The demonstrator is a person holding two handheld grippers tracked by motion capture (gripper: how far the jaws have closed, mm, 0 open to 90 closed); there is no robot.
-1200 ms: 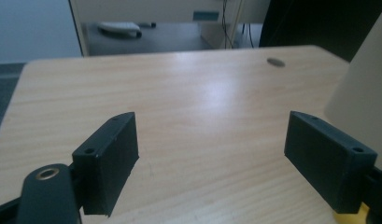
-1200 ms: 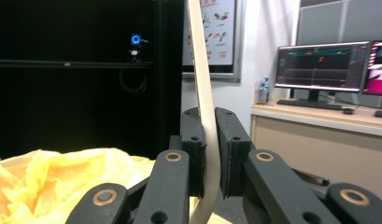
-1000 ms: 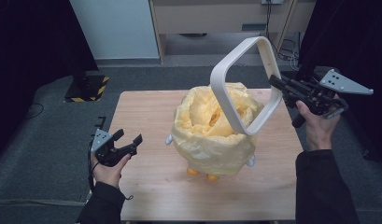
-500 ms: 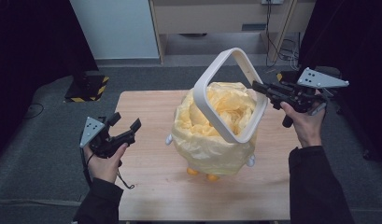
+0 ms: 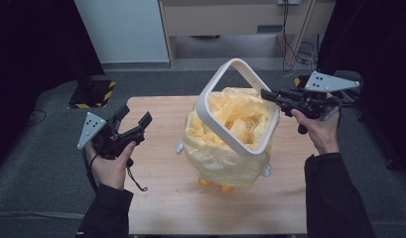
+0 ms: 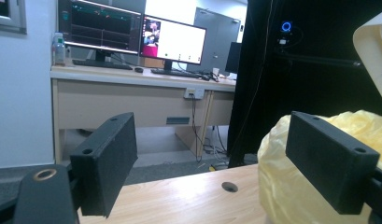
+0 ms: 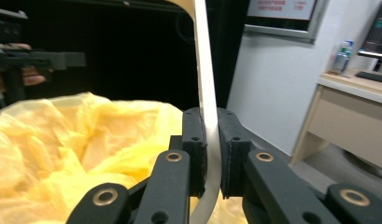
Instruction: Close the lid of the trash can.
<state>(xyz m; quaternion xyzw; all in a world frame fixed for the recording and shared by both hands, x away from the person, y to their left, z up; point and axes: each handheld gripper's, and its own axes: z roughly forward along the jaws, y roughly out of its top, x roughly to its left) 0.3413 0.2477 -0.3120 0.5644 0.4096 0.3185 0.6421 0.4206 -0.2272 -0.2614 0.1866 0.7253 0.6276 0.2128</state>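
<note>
Wooden table [image 5: 161, 208] lies bare left of the centre yellow bag [image 5: 225, 153]. Above that open stretch the left gripper [image 5: 133, 119] hovers, jaws wide and empty. At right, the right gripper [image 5: 268, 94] pinches the white ring [image 5: 210, 89], tilted over the bag.

Two hand-held black grippers, left gripper [image 5: 134, 122] and right gripper [image 5: 268, 94], each topped by a grey three-cornered plate with small dark holes; black cable [image 5: 133, 179] trailing from the left; flat rectangular black jaw pads with recessed screw holes; brass-coloured rivets at the linkage arms; dark long sleeves [image 5: 107, 210] covering both forearms to the wrists
</note>
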